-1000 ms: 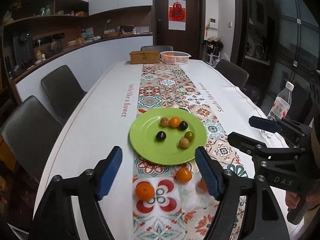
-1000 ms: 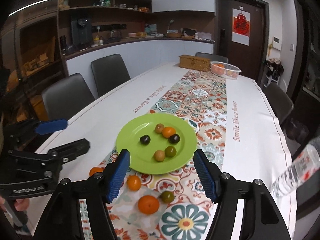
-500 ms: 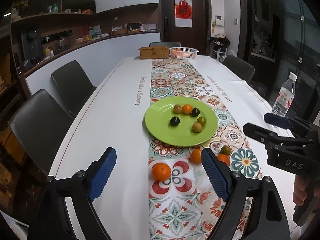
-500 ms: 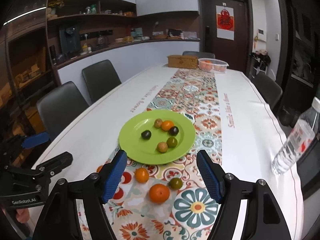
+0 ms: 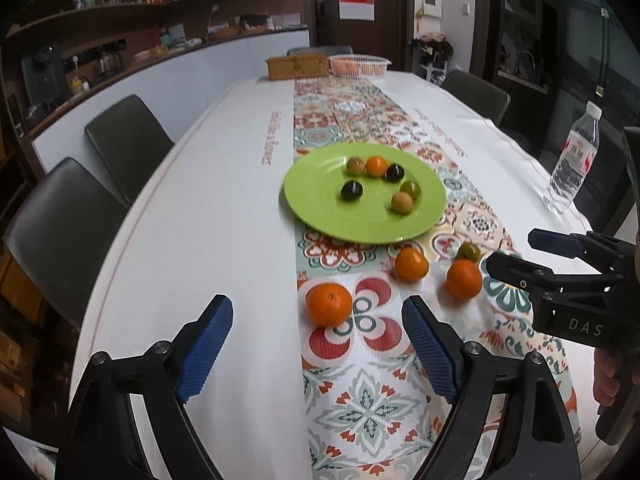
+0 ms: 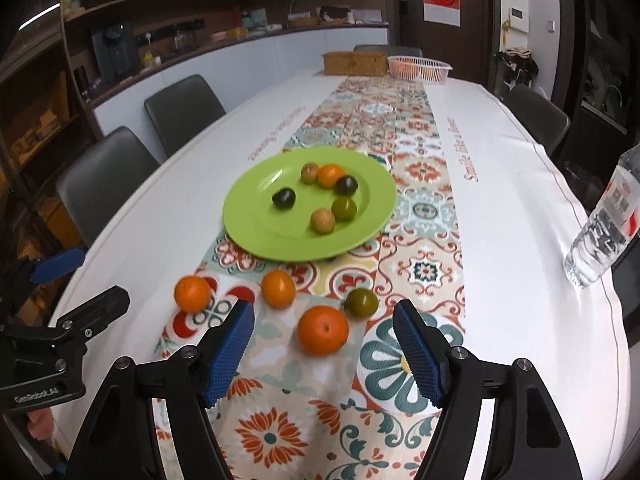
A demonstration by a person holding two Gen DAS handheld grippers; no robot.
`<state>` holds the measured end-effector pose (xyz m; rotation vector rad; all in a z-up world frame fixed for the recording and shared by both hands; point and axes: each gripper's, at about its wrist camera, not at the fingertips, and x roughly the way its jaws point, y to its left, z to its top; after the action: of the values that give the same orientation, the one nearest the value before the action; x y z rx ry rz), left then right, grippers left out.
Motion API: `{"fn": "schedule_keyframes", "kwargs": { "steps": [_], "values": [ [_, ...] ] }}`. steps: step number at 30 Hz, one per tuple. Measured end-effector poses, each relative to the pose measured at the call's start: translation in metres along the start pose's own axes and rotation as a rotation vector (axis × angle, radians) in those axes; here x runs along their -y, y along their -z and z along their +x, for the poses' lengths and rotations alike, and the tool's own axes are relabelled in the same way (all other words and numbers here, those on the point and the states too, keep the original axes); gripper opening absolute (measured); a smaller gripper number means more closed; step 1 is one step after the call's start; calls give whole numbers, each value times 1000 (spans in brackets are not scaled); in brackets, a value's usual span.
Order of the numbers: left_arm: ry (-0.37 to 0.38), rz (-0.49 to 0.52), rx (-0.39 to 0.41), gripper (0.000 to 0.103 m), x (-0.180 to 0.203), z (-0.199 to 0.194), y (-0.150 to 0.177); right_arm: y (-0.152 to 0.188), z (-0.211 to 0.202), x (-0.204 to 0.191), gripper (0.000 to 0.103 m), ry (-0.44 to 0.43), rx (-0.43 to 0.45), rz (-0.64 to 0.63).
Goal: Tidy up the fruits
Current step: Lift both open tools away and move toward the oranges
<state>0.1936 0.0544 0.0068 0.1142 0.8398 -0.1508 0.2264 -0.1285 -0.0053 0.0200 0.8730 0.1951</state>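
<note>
Hovering over the patterned runner [image 5: 360, 400], the left gripper [image 5: 318, 334] has its blue pads spread wide with nothing clamped; a large orange [image 5: 329, 304] lies on the runner just beyond the gap, nearer the right pad, touching neither. In the right wrist view the right gripper [image 6: 324, 344] also stands released, and another orange [image 6: 322, 335] sits on the cloth between and just ahead of its pads, untouched.

Both views show the green plate [image 5: 320, 216] at frame centre, holding six small fruits: two dark, two tan, one green and one orange. Below the plate four loose fruits rest on the runner: three oranges and a small green fruit [image 6: 362, 301].

Only the left wrist view shows the right gripper from the side, at the right edge of the frame, with "DAS" lettering and part of a hand [image 5: 612, 376] beneath it. Only the right wrist view shows the left gripper from outside, at the lower left edge, marked "GenRobot.AI".

A water bottle [image 5: 573, 160] stands whole at the right of the left view, but is cut by the right edge of the right view. At the far end of the table [image 6: 520, 240], upper centre in both, a brown box [image 6: 354, 62] sits beside a pale basket [image 6: 418, 67] of orange fruit.
</note>
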Motion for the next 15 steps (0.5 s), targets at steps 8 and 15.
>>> {"fn": "schedule_keyframes", "kwargs": {
  "steps": [8,15],
  "values": [
    [35,-17,-91,87,-7,35,6,7,24,0,72,13,-65,11],
    [48,-24,-138,86,-6,61,7,12,44,2,72,2,-118,26]
  ]
}}
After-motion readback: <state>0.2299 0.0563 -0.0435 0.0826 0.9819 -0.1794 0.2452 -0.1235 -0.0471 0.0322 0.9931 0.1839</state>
